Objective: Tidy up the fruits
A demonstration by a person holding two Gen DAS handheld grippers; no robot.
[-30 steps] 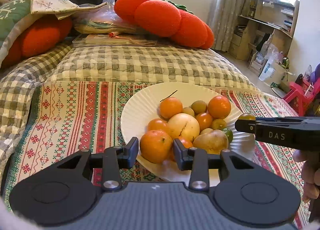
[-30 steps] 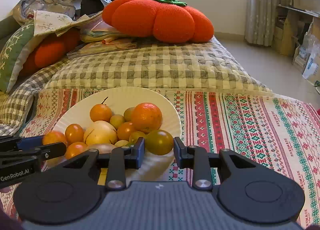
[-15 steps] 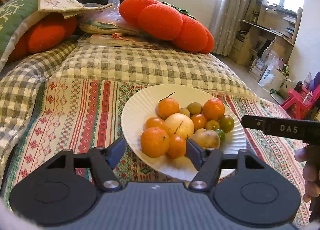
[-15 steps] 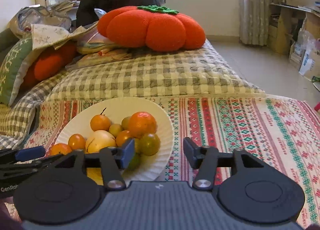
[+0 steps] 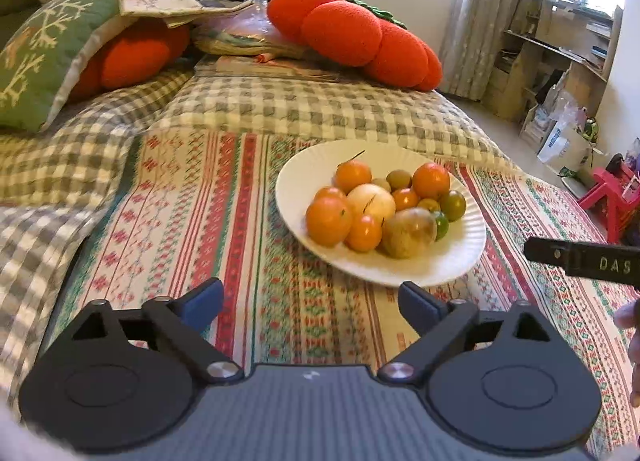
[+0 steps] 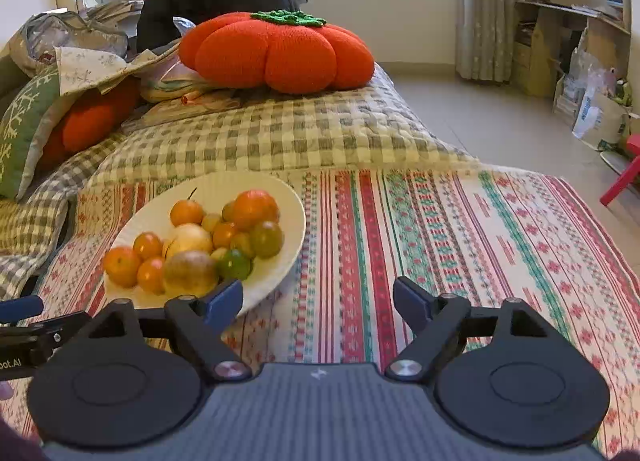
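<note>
The fruits sit heaped together on a white plate, which rests on a striped cloth spread over a checked quilt. The left gripper hangs just short of the plate's near rim, its jaws opening with nothing between them. The right gripper hangs beside the plate's right edge, jaws likewise opening and empty. A pumpkin cushion lies well behind.

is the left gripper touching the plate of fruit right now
Apart. In the left wrist view the left gripper has its jaws opening with only striped cloth between them, and a strip of that cloth shows between its fingertips and the plate rim.
</note>
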